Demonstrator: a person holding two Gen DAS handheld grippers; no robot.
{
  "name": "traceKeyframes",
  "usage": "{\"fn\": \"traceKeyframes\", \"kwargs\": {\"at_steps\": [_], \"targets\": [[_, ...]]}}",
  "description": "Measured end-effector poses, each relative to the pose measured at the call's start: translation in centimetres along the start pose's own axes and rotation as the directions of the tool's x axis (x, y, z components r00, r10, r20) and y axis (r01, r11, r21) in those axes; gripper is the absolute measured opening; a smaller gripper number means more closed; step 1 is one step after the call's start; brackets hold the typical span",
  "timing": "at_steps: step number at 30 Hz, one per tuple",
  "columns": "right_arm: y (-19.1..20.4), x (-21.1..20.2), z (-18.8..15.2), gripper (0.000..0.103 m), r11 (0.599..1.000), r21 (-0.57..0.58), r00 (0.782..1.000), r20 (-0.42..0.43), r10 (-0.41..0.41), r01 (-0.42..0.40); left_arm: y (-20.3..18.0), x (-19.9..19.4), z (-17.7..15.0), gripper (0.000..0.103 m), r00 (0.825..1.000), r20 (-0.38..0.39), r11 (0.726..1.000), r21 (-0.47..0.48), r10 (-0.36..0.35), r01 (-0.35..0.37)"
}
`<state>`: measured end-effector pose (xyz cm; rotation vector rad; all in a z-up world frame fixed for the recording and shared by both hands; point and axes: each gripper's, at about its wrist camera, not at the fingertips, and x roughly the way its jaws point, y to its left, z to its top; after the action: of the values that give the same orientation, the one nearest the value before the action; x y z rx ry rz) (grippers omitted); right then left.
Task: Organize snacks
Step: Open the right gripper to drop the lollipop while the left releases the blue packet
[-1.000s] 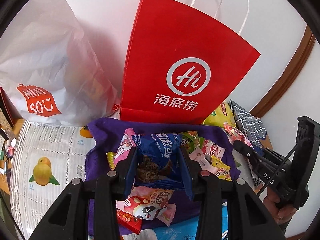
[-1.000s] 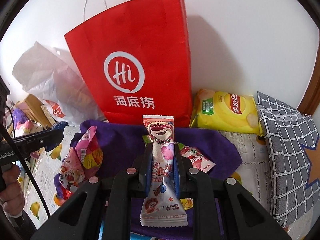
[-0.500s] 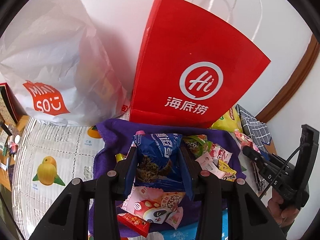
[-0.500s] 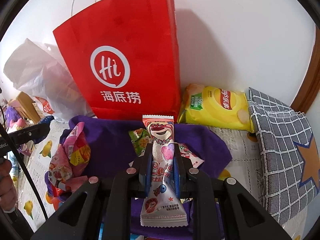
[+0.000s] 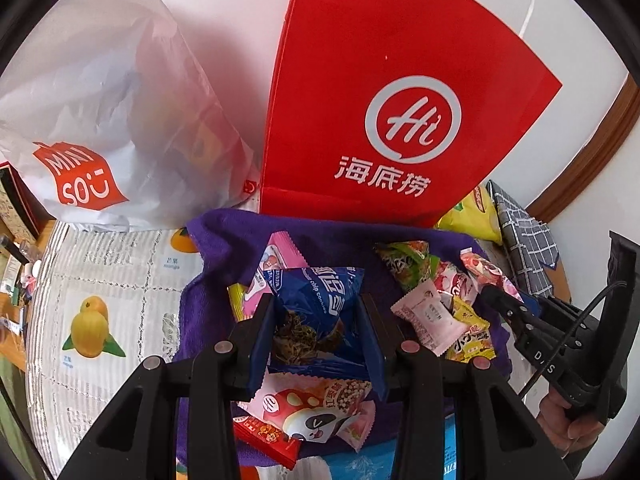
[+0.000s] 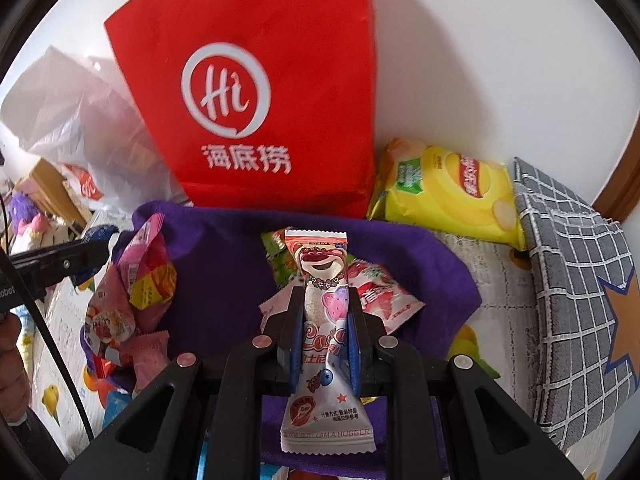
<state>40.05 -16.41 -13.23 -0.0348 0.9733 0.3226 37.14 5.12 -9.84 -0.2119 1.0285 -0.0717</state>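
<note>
Two tongs: we saw one in each hand, both clenched on a snack above the purple cloth (image 5: 224, 248).
White plastic bag (image 5: 104, 120): at far left we saw it slumped against the wall, with a red and white logo low on its side.
Fruit-print cover (image 5: 96, 288): we saw it spread over the bench left of the cloth, with a yellow mango printed on it.
Left tongs (image 5: 318, 320): we found them grasping a blue cookie packet (image 5: 320, 300), one pad pressed to each side, the packet upright and crumpled between them.
Loose snacks, left: under those tongs we saw a pink and white packet (image 5: 316, 408) and a red packet (image 5: 268, 436) lying on the cloth.
Red paper bag (image 5: 392, 92): we saw it upright against the wall, just behind the cloth's far edge.
Loose snacks, right: we counted a green packet (image 5: 404, 260) and several pink ones (image 5: 428, 316) in a heap on the cloth.
Right tongs (image 6: 323, 320): we found them clamped on a tall pink bear packet (image 6: 322, 276), held upright with both ends sticking out past the pads.
Yellow chip bag (image 6: 448, 196): we saw it leaning at the wall, right of the red bag.
Grey checked cushion (image 6: 572, 288): we saw it at far right, beside the chip bag.
</note>
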Motion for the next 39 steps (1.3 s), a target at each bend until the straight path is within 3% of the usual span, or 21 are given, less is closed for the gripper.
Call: {"fn": "traceKeyframes", "kwargs": {"at_steps": [14,24,27,30,35,39], "targets": [[0.3,1.7,-0.1,0.021,1.0,0.009,0.998,-0.068,-0.018,0.018,-0.4,0.6,-0.2,0.039,0.999,-0.023,0.999,0.028,0.033,-0.033],[0.6,1.0,-0.1,0.025,0.999,-0.007,0.998,-0.041,-0.043,0.043,-0.7,1.1,-0.2,0.041,0.998,-0.043,0.999,0.04,0.036,-0.035],[0.8,0.2,0.0,0.03,0.999,-0.014,0.999,-0.02,-0.047,0.046,-1.0,0.9,-0.3,0.041,0.999,-0.041,0.999,0.047,0.027,-0.025],[1.1,-1.0,0.2,0.036,0.999,-0.007,0.999,0.007,-0.048,0.049,-1.3,0.5,-0.4,0.046,0.999,-0.041,0.998,0.059,0.029,-0.027],[1.8,-3.8,0.5,0.046,0.998,-0.02,0.997,0.059,-0.053,0.054,-1.7,-1.7,-0.2,0.067,0.999,0.017,0.997,0.068,0.04,-0.041],[2.4,-6.8,0.5,0.056,0.995,-0.031,0.99,0.109,-0.094,0.098,-2.0,-3.8,0.0,0.068,0.998,0.05,0.997,0.073,0.03,-0.034]]}}
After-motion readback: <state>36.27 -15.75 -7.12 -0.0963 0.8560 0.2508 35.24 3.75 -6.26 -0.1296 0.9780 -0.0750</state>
